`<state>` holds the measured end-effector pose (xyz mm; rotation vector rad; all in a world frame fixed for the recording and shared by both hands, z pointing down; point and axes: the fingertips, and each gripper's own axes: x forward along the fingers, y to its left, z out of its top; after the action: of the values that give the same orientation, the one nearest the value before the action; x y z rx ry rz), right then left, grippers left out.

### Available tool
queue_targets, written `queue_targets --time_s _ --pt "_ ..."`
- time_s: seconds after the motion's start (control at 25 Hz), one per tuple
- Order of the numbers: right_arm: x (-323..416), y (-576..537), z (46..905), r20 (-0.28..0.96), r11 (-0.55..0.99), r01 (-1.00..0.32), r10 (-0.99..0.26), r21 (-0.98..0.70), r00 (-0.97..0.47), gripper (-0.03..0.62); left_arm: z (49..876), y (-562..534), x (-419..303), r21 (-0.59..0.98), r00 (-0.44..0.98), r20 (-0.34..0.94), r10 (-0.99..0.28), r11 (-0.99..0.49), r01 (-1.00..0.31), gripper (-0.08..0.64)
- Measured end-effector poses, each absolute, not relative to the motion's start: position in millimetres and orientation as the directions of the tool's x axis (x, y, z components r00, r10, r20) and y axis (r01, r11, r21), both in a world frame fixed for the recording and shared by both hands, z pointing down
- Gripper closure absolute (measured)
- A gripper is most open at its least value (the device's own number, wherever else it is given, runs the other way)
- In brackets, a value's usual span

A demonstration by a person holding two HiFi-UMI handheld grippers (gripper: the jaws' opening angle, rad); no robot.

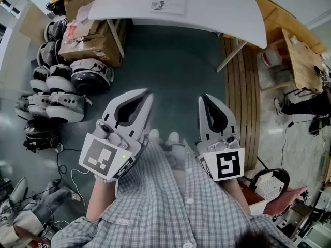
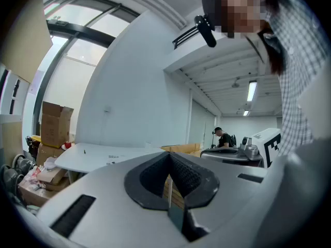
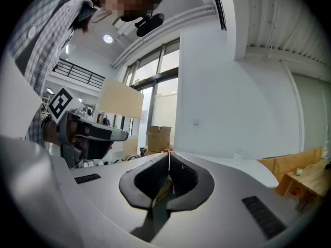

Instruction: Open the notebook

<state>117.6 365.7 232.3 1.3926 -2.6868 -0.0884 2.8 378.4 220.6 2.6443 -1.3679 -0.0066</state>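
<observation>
Zero progress so far: notebook (image 1: 168, 0) seemingly left unopened on the far bench (image 1: 222, 12), left hand-held gripper (image 1: 148, 95) and right hand-held gripper (image 1: 205, 99) both held shut, empty.

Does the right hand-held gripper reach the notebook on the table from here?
Probably not: right hand-held gripper sits by the body, open floor between it and the table with the notebook.

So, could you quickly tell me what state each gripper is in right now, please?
Left gripper: closed, jaws together, holding nothing.
Right gripper: closed, jaws together, holding nothing.
</observation>
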Motion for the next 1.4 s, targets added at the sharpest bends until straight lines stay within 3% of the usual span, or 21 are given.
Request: queue_targets --time_s 1.0,1.4 --pt "107.7 361.9 229.7 0.031 0.508 -0.861 -0.861 0.007 -0.508 0.571 218.3 370.3 -18.3 0.141 0.604 0.047 -0.796 -0.593 -0.793 0.552" --pt "104.3 371.7 230.7 0.006 0.445 -0.894 -0.895 0.048 -0.445 0.571 218.6 369.1 -30.0 0.132 0.635 0.027 -0.772 -0.627 -0.768 0.552"
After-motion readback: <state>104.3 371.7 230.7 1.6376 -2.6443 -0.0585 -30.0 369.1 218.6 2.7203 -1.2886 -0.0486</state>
